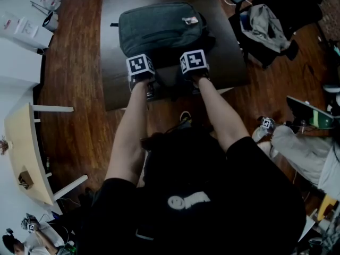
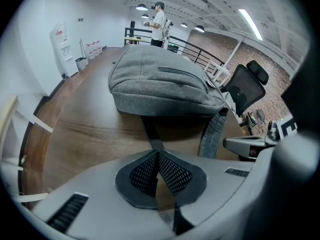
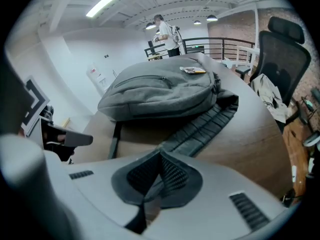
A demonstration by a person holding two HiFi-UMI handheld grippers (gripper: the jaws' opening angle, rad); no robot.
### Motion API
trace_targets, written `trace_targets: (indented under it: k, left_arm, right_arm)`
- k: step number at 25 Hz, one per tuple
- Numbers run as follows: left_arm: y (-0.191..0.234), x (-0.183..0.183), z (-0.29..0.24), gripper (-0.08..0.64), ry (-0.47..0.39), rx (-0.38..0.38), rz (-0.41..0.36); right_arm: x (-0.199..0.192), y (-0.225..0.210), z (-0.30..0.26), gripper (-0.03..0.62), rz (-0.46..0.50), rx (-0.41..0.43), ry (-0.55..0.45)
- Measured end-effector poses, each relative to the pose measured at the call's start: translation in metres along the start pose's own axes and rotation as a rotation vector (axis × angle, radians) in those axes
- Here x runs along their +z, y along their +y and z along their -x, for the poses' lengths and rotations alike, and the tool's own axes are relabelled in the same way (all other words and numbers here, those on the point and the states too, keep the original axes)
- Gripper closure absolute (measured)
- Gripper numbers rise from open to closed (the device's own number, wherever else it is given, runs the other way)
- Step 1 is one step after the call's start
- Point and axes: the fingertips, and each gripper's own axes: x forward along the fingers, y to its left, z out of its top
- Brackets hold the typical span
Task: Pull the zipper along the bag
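A grey backpack (image 1: 159, 28) lies flat on a dark table (image 1: 226, 52), with a white tag (image 1: 190, 20) near its far right corner. Its front zipper (image 2: 182, 74) runs shut across the top panel, also visible in the right gripper view as the zipper (image 3: 145, 80). My left gripper (image 1: 141, 67) and right gripper (image 1: 193, 61) hover side by side just short of the backpack's near edge, over its straps. The left gripper (image 2: 159, 154) is shut with nothing between its pads. The right gripper (image 3: 160, 154) is shut and empty as well, above the padded shoulder strap (image 3: 205, 124).
A thin strap (image 2: 150, 131) and a padded strap (image 2: 212, 131) trail from the backpack toward me. An office chair (image 1: 271, 20) draped with clothes stands right of the table. A white table (image 1: 24, 147) is at the left. A person (image 2: 159, 24) stands far behind.
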Motion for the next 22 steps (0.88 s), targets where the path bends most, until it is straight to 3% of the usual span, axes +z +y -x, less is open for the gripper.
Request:
trace_targets:
  k: [8,10,17,22]
  left_arm:
    - [0.014,-0.057,0.025,0.560,-0.014,-0.031,-0.008]
    - [0.019,-0.075,0.031,0.560,-0.021,-0.035,-0.005]
    - [0.028,-0.151,0.054,0.560,-0.028,-0.050,-0.014]
    - [0.036,-0.213,0.070,0.560,-0.033,-0.065,-0.010]
  right_arm:
    - [-0.049,0.026,0.021,0.588,0.022,-0.004,-0.070]
    - [-0.072,0.036,0.028,0.588,0.015,-0.003,-0.048]
    - [-0.143,0.066,0.056,0.588,0.005,-0.007,-0.052]
    - [-0.184,0.086,0.077,0.588,0.037,-0.016,-0.129]
